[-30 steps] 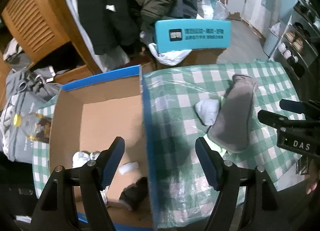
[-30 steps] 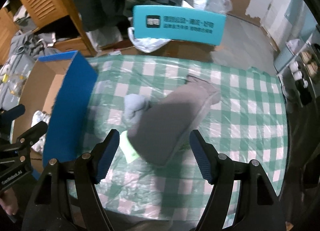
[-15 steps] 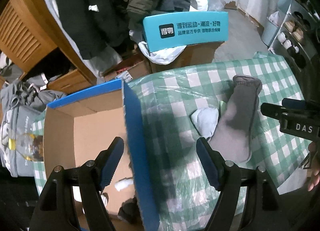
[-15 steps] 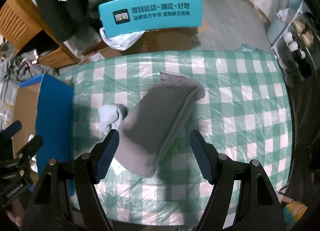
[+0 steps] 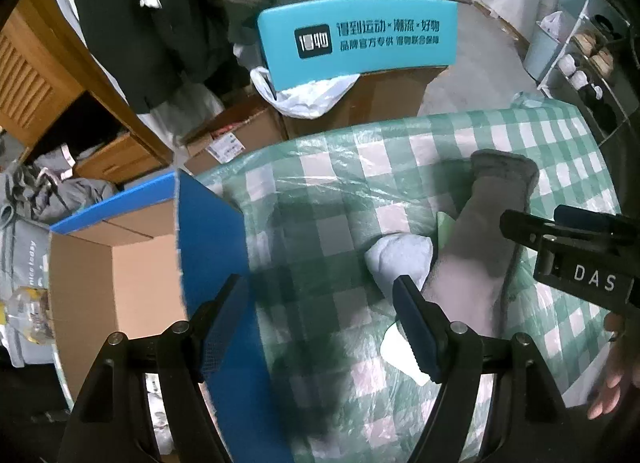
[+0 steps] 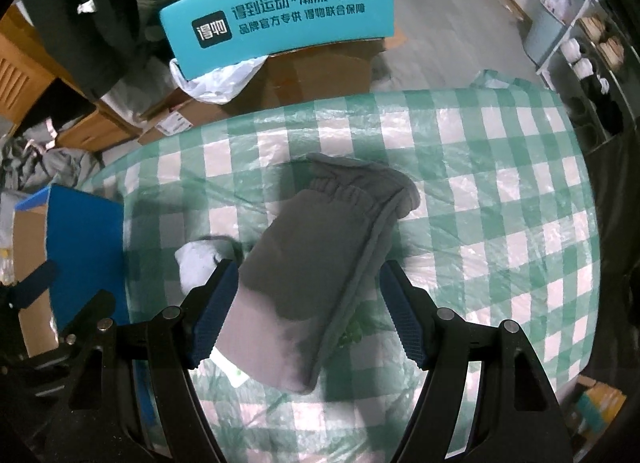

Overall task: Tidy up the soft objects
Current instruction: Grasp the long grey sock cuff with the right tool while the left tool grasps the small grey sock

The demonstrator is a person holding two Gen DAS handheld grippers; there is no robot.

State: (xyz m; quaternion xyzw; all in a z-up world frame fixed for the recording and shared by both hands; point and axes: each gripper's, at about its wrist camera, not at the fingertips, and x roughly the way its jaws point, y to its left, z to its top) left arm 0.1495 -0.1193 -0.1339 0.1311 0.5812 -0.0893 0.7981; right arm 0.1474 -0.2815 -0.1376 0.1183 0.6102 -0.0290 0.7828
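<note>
Desk [image 6: 500, 167], covered by a green-and-white checked cloth under clear plastic film, bearing the remaining soft objects. At its left edge stands an open cardboard box [image 5: 120, 287] with blue outer walls, the likely receptacle; its floor is mostly hidden in these views, though pale items show near the bottom edge of the left wrist view. On the cloth lies a grey fleece garment [image 6: 316, 263], folded into a long pad with an elasticated cuff at its far end, resting partly over a light green item [image 5: 443, 227] whose nature cannot be told. Just beside the garment, touching its left flank, sits a small white sock [image 6: 198, 263], bunched. The right claw [image 6: 308, 319] is spread wide and empty, pointing steeply down with the near half of the grey garment between its blue pads, which do not appear to press on it. The left claw [image 5: 320, 323] is likewise wide and empty, straddling the box's blue wall and bare cloth, its right pad close to the white sock. Judged state of the task: partly done at most; garment, sock and green item all remain outside the box, and no grasp is yet made.
</note>
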